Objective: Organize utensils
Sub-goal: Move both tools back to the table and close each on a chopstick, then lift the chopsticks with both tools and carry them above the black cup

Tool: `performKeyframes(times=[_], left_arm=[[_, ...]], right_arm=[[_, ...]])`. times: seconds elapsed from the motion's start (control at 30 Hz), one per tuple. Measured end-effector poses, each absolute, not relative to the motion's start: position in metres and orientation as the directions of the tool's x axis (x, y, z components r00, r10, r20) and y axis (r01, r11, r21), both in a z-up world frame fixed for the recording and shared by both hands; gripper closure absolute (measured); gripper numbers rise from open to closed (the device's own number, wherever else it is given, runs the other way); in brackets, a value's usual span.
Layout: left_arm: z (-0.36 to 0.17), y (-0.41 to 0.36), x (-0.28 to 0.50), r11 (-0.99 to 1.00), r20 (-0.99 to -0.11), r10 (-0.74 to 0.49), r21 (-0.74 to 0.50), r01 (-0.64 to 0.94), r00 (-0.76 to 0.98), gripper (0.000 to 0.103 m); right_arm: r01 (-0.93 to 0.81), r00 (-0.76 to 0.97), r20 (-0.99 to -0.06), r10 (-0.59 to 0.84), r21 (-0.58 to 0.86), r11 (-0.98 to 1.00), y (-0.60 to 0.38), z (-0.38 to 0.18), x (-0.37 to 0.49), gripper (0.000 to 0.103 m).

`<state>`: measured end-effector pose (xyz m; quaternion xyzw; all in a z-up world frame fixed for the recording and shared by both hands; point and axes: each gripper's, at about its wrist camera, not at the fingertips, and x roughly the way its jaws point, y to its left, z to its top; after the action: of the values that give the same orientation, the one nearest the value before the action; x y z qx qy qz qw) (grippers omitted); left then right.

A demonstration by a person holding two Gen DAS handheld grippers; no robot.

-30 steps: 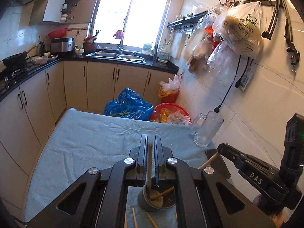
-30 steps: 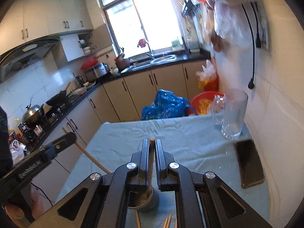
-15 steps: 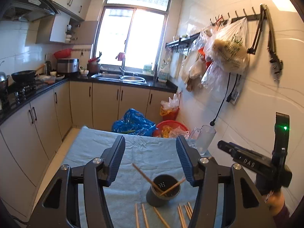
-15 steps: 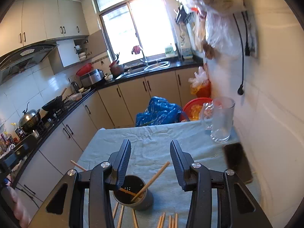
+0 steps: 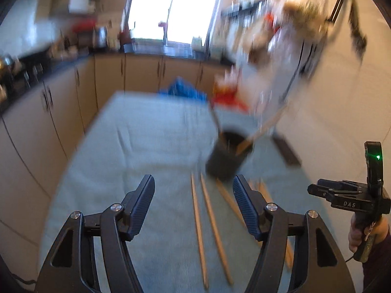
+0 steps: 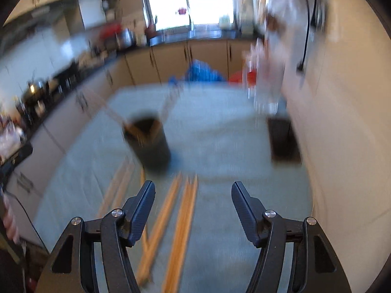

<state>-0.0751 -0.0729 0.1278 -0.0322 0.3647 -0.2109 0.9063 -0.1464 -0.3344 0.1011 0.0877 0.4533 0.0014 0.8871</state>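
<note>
Motion-blurred holder (image 6: 150, 141), chopsticks (image 6: 182, 222)

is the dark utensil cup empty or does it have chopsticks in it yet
Not empty. The dark cup holds chopsticks leaning out over its rim; the blur hides the exact count. More chopsticks lie on the cloth.

Both wrist cameras are looking forward and down over the cloth-covered surface (image 5: 151, 136) toward the window (image 6: 185, 0) — the left from the left, the right nearer the wall — sharing the dark cup (image 5: 226, 156) and loose chopsticks (image 6: 180, 232).
</note>
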Motion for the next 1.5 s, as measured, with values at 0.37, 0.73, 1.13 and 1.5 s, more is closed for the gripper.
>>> performKeyframes(times=[0.37,0.73,1.13,1.5], left_arm=[[0.019,-0.123,-0.024,0.908,-0.837,-0.347,-0.188,0.373,0.424,0.070],[0.007,-0.135,0.001,0.920,-0.862,-0.292,-0.136,0.367,0.414,0.097],[0.013,-0.100,-0.028,0.910,-0.894,-0.306,-0.175,0.376,0.326,0.096],[0.011,-0.119,0.023,0.920,-0.917,-0.292,-0.192,0.341,0.271,0.087]], right_arm=[[0.128,0.507,-0.849,0.148,0.244,0.961,-0.342,0.015,-0.121,0.072],[0.153,0.511,-0.856,0.084,0.186,0.970,-0.341,0.009,-0.094,0.092],[0.183,0.427,-0.901,0.079,0.172,0.968,-0.366,0.011,-0.139,0.094],[0.201,0.361,-0.932,0.020,0.099,0.975,-0.377,0.009,-0.083,0.090]])
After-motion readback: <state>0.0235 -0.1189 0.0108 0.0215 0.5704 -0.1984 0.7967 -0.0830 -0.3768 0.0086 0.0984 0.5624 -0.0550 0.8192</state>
